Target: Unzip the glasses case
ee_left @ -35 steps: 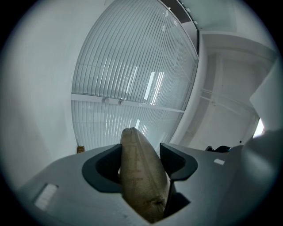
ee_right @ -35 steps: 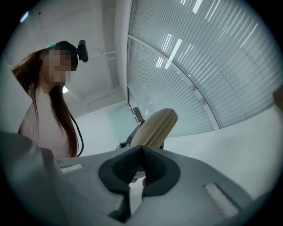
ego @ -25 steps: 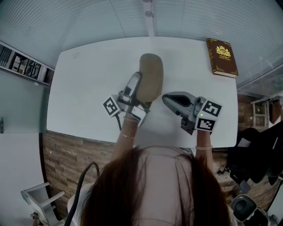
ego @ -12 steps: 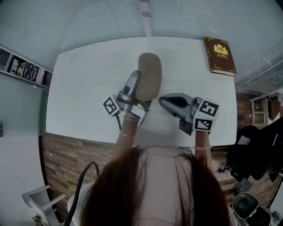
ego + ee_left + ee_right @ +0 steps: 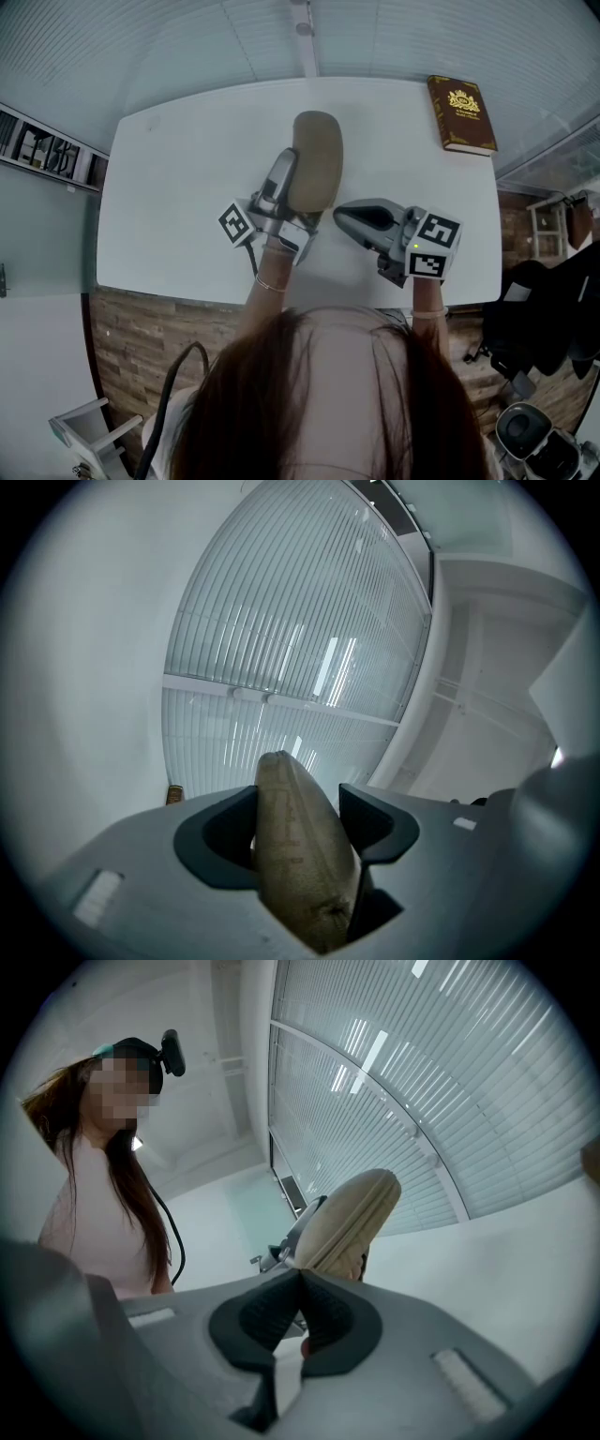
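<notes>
Right gripper slightly nearer glasses case, fingers together; left gripper fingers tight around case, zipper indiscernible.

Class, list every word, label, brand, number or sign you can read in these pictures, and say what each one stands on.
On the book: a gilt emblem and marks on the cover, too small to read.
On the left tongs and the right tongs: the cubes bear black-and-white square patterns only, no letters.
On the glasses case: no print visible.
No text here can be read.

Overhead plus two close-ups, common case
</notes>
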